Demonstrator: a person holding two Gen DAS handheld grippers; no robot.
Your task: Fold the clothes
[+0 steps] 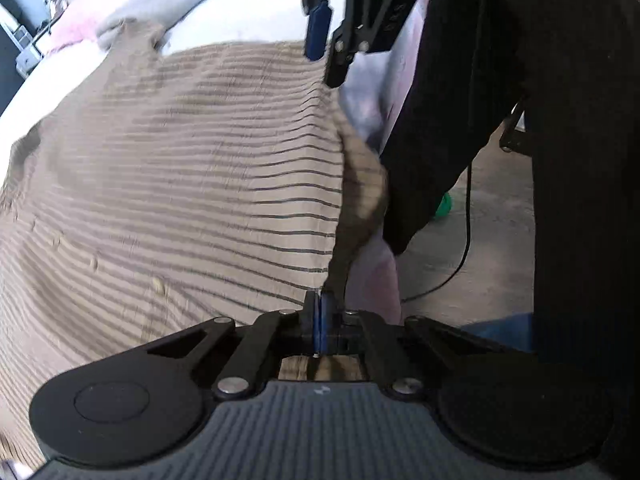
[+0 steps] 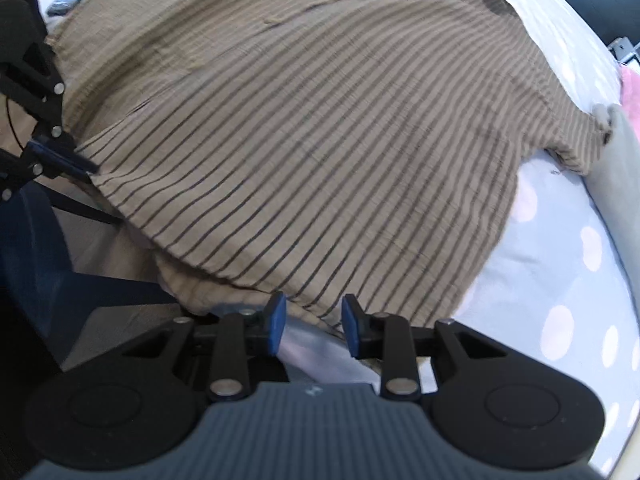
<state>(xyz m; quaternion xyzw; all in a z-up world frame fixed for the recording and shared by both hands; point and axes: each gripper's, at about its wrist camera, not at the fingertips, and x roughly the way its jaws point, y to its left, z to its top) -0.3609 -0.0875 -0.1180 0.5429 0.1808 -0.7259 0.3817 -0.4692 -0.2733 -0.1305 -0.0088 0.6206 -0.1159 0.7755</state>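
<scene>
A tan shirt with thin dark stripes (image 1: 168,176) lies spread over a bed and hangs a little over its near edge. It also fills the right wrist view (image 2: 320,120). My left gripper (image 1: 320,312) is shut on the shirt's hem at the bed's edge; it also shows at the left of the right wrist view (image 2: 60,160). My right gripper (image 2: 312,320) is open, its blue pads (image 2: 276,320) just short of the shirt's hem, holding nothing. It shows at the top of the left wrist view (image 1: 328,52).
The bed has a white sheet with pale pink dots (image 2: 560,280). A pink and grey cloth (image 1: 120,4) lies at the far side. The person's black clothing (image 1: 540,120) stands beside the bed. A cable (image 1: 464,240) and a green object (image 1: 444,206) lie on the floor.
</scene>
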